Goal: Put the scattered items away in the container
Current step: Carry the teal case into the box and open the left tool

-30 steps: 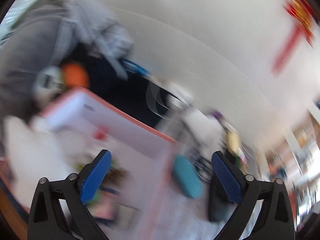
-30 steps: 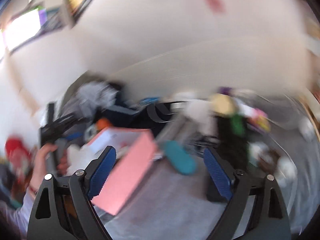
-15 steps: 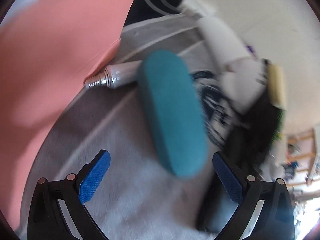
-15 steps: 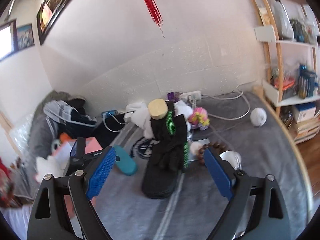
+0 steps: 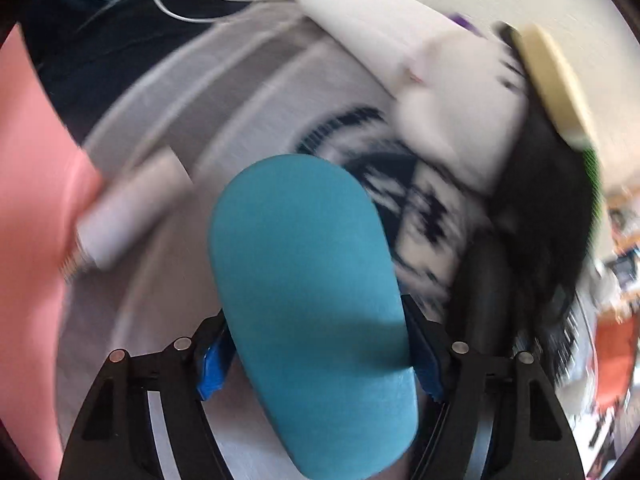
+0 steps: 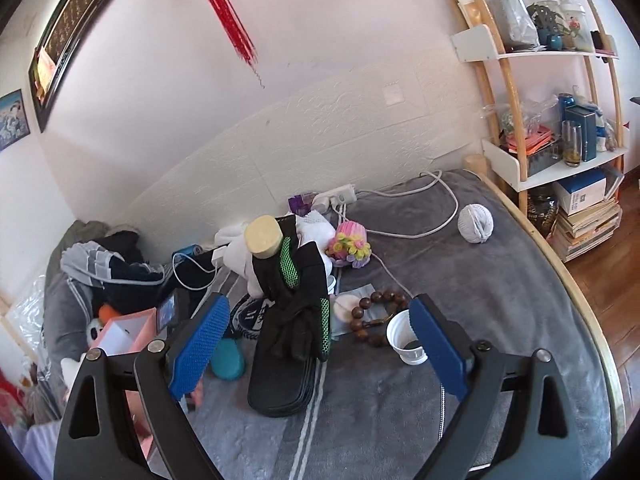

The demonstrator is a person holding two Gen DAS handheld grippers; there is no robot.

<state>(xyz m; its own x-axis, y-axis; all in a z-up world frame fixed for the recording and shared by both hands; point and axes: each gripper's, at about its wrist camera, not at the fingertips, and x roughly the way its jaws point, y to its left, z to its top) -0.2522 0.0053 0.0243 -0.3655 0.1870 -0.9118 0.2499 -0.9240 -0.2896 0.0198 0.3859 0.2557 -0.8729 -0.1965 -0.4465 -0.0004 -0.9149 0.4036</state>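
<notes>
Right wrist view: a bed (image 6: 480, 280) under a grey blanket fills the frame, a shelf unit (image 6: 560, 120) beside it.
Container: the pink box (image 6: 124, 328) stands at the bed's left edge.
Black sole with glove (image 6: 296, 340): lies mid-bed, ahead of the right tool (image 6: 320, 344), whose fingers stand well apart with nothing between them.
Teal case (image 5: 308, 300): lies on the blanket just beside the box, between the blue pads (image 5: 212, 364) of the left tool (image 5: 316, 364); the jaws are closing around it, though blur hides whether both pads press yet.
Tube (image 5: 132, 212): silvery, touching the box wall.
Bead bracelet (image 6: 376, 316): near the white cup (image 6: 404, 340).
</notes>
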